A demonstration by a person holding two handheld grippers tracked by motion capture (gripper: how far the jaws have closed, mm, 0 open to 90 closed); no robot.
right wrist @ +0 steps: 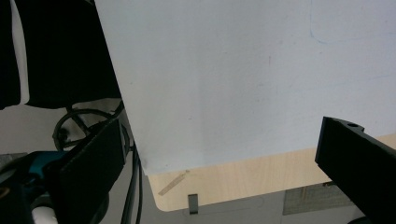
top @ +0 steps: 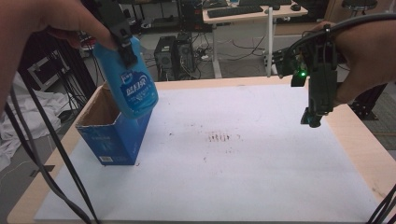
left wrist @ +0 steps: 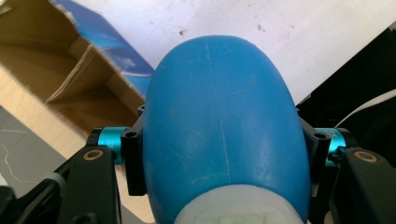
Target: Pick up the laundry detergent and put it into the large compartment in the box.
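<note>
High view has the left claw (top: 123, 44) clamped on a blue bottle (top: 133, 84), hanging bottom-down just above the open cardboard box (top: 112, 135) beneath it; lowering it in looks left to do. Right claw (top: 317, 109) hovers wide and empty over the white-covered worktop (top: 243, 177). Desks and computers stand behind.

The right hand-held gripper (right wrist: 219, 158), jaws wide apart, hangs over a white sheet (right wrist: 243, 70), perhaps paper.
</note>
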